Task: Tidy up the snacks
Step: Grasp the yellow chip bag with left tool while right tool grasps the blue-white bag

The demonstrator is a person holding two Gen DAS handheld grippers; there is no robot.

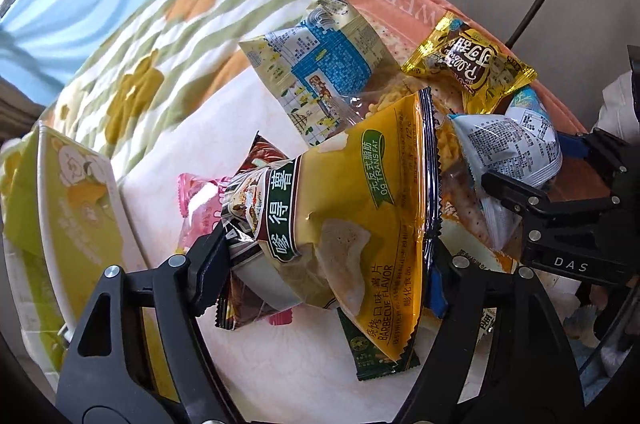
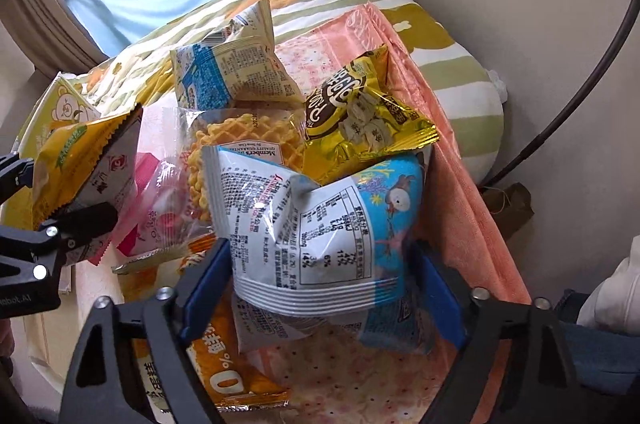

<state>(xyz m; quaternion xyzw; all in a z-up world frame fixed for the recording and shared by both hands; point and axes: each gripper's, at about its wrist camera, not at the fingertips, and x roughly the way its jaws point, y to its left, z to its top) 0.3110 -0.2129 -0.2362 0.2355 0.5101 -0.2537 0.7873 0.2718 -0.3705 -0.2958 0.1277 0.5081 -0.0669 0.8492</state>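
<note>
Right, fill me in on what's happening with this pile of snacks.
A person is sorting snacks with two handheld grippers. The left gripper is closed on a yellow barbecue chip bag; the right gripper is closed on a white-and-blue snack packet. Both are at the pile on the pink towel, with other packets loose around them. A green-and-white box sits left.

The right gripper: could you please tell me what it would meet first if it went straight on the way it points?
The right gripper already holds a blue-and-white snack packet. Pushed on, that packet would probably meet the gold snack bag and the waffle-snack packet just beyond, though depth is unclear.
</note>
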